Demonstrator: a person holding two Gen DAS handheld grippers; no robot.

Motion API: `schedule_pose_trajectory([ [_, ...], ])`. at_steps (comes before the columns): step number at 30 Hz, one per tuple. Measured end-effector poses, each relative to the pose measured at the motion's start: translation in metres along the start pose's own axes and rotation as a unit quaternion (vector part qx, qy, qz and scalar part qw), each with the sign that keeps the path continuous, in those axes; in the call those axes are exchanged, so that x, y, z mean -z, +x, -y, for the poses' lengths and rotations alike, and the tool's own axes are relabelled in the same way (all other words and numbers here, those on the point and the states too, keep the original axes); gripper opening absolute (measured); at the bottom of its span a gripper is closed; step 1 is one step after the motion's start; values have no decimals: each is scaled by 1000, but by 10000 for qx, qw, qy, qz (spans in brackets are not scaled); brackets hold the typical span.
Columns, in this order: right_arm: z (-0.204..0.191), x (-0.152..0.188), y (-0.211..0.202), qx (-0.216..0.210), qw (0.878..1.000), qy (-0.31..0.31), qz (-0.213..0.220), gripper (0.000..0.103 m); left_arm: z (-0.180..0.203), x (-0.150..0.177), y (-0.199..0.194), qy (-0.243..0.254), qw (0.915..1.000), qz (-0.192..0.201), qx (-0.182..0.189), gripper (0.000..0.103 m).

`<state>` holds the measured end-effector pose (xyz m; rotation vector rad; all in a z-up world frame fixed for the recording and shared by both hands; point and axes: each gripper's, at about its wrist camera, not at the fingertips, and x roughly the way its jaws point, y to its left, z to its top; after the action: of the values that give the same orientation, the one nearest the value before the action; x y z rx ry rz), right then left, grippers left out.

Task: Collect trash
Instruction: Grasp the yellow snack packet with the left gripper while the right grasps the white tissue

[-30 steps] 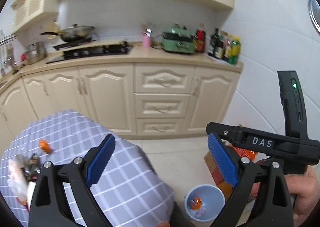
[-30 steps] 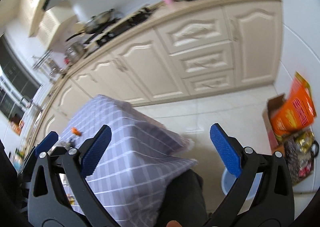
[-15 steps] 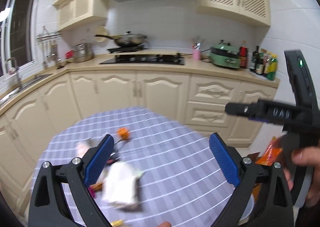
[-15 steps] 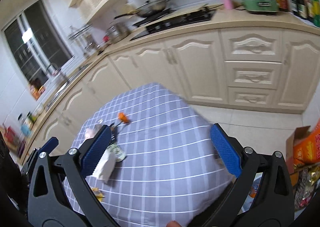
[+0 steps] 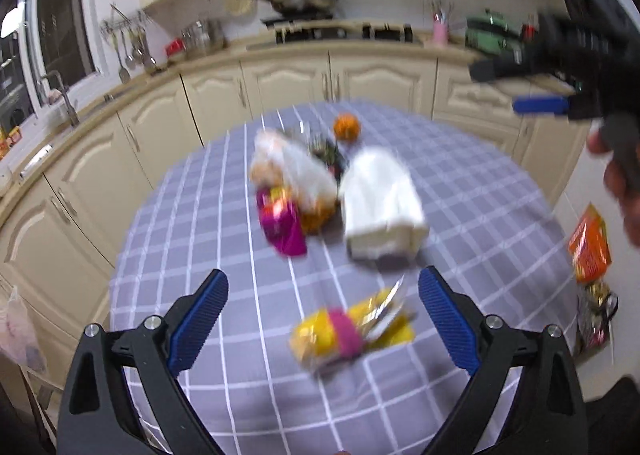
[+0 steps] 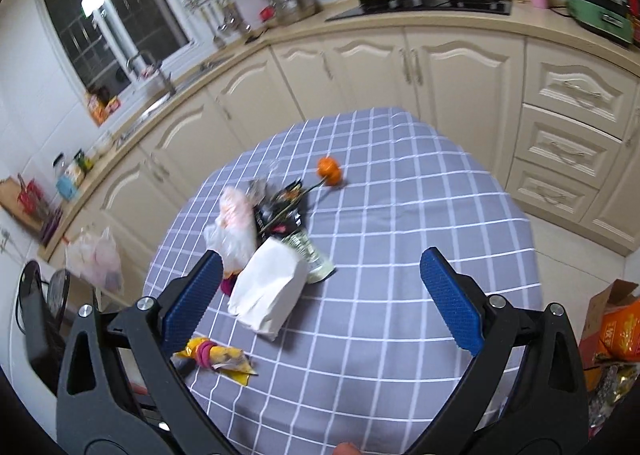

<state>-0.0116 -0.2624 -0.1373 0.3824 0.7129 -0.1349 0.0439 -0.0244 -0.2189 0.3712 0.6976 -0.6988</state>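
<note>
Both views have swung off the floor and cabinets, where a bin showed a second ago, onto the checked worktop (image 6: 400, 255); judged: a new pickup is starting. Left gripper (image 5: 322, 305) has its fingers wide and empty, with the yellow-and-pink wrapper (image 5: 348, 331) lying on the cloth between and just beyond them. Right gripper (image 6: 316, 285) is likewise wide and empty; the white paper bag (image 6: 266, 293) lies near its left finger.

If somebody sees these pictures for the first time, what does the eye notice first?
A heap of trash in the middle of the checked tablecloth: a white paper bag, a plastic bag and an orange fruit behind. Nearer lies a yellow wrapper, between the open jaws of the left hand-held gripper.
</note>
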Motion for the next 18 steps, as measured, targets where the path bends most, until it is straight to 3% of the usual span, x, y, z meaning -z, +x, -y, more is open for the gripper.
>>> schedule_pose_trajectory([
  [8,-11,14,37,42,9986,-143,-505,97,6,18,44,278,9980,-478,293,91],
  [10,-13,17,50,-17,9977,-168,-649,97,7,16,48,245,9967,-566,523,57],
  [12,-17,20,65,-83,9964,-178,-822,97,8,15,51,207,9964,-626,535,46],
  [16,-30,24,92,-217,9937,-254,-1069,96,0,13,50,-80,9963,-648,553,39],
  [17,-33,24,97,-229,9932,-276,-1108,92,-4,14,49,-167,9963,-645,544,39],
  [18,-36,25,103,-220,9925,-314,-1161,80,-8,15,48,-267,9964,-632,505,39],
])
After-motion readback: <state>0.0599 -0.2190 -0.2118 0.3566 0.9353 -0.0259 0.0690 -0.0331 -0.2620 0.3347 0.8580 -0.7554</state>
